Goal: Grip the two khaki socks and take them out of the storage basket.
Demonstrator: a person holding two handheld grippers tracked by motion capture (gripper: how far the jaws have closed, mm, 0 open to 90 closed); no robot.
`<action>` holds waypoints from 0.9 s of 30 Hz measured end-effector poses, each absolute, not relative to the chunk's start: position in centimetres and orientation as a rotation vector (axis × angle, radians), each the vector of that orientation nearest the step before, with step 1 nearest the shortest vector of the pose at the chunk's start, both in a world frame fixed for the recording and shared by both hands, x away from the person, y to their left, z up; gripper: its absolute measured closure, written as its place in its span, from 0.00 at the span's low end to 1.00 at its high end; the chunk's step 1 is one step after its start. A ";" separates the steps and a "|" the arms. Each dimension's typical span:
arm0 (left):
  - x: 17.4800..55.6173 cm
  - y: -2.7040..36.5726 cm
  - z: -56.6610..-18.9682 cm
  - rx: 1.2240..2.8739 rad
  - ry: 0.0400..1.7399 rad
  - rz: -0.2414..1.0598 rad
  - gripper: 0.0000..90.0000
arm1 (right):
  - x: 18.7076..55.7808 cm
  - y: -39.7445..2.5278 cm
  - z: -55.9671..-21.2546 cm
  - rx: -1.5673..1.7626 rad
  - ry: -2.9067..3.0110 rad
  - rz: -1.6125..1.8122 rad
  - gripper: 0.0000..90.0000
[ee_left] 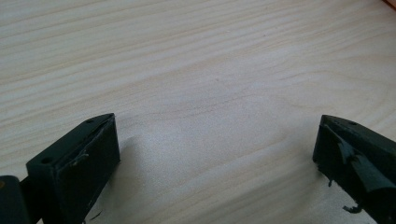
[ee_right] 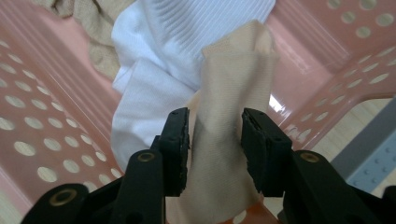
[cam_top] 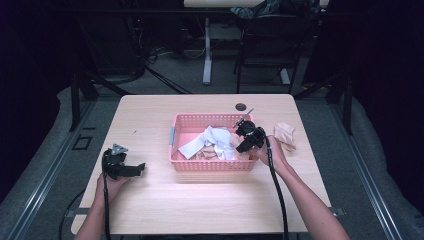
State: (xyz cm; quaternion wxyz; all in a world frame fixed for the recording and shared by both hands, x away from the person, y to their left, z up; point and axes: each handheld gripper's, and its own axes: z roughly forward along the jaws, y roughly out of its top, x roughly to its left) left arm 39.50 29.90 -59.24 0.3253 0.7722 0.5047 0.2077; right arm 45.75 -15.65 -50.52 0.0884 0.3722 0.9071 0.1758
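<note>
A pink plastic basket [cam_top: 210,165] stands in the middle of the table and holds white socks [cam_top: 210,140] and beige ones. My right gripper [cam_top: 240,146] reaches into its right end. In the right gripper view the jaws [ee_right: 215,126] press on both sides of a beige sock [ee_right: 233,70], which stands up between them in front of a white sock [ee_right: 154,84]. My left gripper [cam_top: 136,169] rests low over the bare table at the left. Its jaws [ee_left: 215,140] are spread wide, with only wood between them.
Another beige sock [cam_top: 285,134] lies on the table just right of the basket. A dark round grommet [cam_top: 241,106] sits near the far table edge. Table legs and cables stand on the floor beyond. The basket's perforated wall [ee_right: 42,126] hems in the right gripper.
</note>
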 end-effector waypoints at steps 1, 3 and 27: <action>39.5 29.9 -59.2 2.024 1.323 0.545 0.00 | 45.7 -15.6 -50.6 1.111 2.694 0.522 0.75; 39.5 29.9 -59.2 2.024 1.323 0.544 0.00 | 45.7 -15.5 -50.7 1.109 2.693 0.526 0.81; 39.5 29.9 -59.2 2.023 1.324 0.545 0.00 | 45.1 -15.8 -46.2 1.052 2.622 0.738 0.91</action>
